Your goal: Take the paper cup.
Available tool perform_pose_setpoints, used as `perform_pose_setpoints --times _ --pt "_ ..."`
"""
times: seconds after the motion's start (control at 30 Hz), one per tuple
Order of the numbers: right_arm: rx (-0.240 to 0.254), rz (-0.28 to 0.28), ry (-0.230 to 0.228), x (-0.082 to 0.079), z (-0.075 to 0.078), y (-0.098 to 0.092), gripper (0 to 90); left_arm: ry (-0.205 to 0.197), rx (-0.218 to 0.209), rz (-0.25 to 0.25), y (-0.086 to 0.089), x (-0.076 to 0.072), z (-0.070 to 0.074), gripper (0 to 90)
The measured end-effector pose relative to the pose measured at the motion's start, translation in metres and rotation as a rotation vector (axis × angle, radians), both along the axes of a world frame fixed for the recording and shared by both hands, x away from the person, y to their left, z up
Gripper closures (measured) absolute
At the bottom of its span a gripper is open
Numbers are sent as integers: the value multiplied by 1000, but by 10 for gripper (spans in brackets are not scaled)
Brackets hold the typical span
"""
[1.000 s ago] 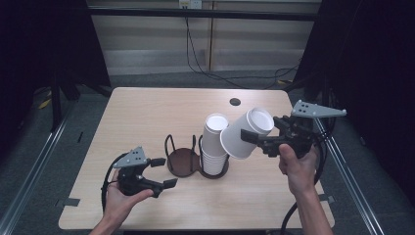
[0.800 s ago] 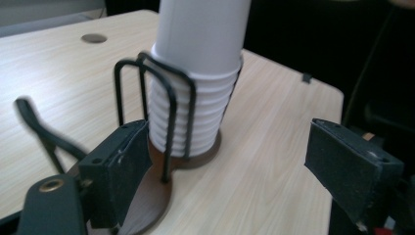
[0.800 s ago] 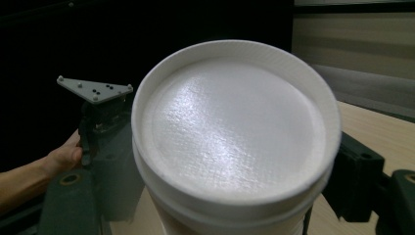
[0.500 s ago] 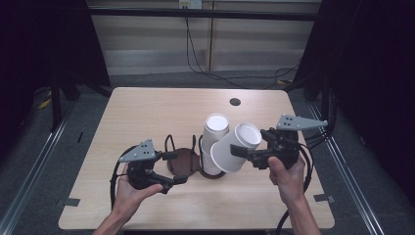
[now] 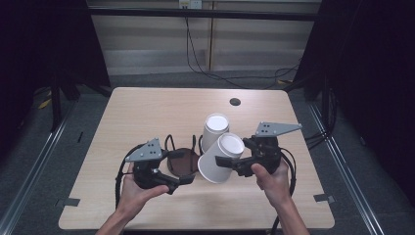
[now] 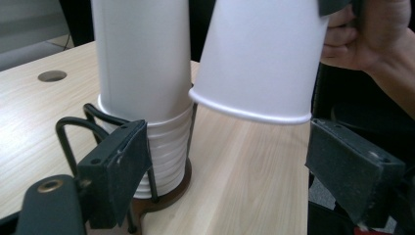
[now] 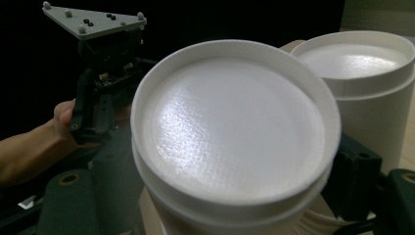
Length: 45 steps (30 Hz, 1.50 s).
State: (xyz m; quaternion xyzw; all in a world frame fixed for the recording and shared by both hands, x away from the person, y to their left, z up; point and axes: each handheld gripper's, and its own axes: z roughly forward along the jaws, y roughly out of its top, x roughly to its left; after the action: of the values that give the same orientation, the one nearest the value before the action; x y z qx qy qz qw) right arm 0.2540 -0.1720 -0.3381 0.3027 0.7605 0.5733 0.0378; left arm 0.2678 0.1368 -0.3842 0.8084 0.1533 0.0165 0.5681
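White paper cup [image 5: 220, 158] unmarked, gripped by right tongs [image 5: 230, 162], left tongs [image 5: 183, 179] parted, empty.

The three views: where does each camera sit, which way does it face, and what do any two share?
High view: above the table's near side, facing forward and down at the light wooden table; both forearms show.
Left gripper view: on the left gripper, facing the stack of white paper cups in its dark wire holder; its jaws frame it.
Right gripper view: on the right gripper, facing the upturned base of the held white paper cup.
All three share that cup and the stack.
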Motion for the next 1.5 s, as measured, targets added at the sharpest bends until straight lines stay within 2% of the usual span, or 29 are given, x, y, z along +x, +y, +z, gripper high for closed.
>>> perform_pose_setpoints --times 0.17,0.37,0.57,0.8,0.93,1.1,1.13,1.43,1.5 --pt "11 21 15 1 -7 8 228 -7 -2 -12 -1 -2 -1 160" --pt "-17 58 44 6 -16 25 228 10 3 -25 -2 -2 -8 159" --pt "-8 81 53 8 -21 33 228 11 6 -7 -1 0 -11 159" --pt "-10 96 70 9 -30 39 231 26 18 -53 -10 0 -19 155" --pt "-8 106 75 10 -32 44 232 28 32 -55 -16 -2 -24 128" --pt "-4 120 75 9 -31 48 232 30 27 -68 -21 -2 -29 94" --pt "-7 124 76 9 -31 49 232 39 39 -72 -23 -2 -30 90" --pt "3 137 80 8 -32 55 232 53 29 -79 -28 -5 -36 88" --pt "1 142 81 8 -32 55 232 43 32 -80 -28 -5 -36 90"
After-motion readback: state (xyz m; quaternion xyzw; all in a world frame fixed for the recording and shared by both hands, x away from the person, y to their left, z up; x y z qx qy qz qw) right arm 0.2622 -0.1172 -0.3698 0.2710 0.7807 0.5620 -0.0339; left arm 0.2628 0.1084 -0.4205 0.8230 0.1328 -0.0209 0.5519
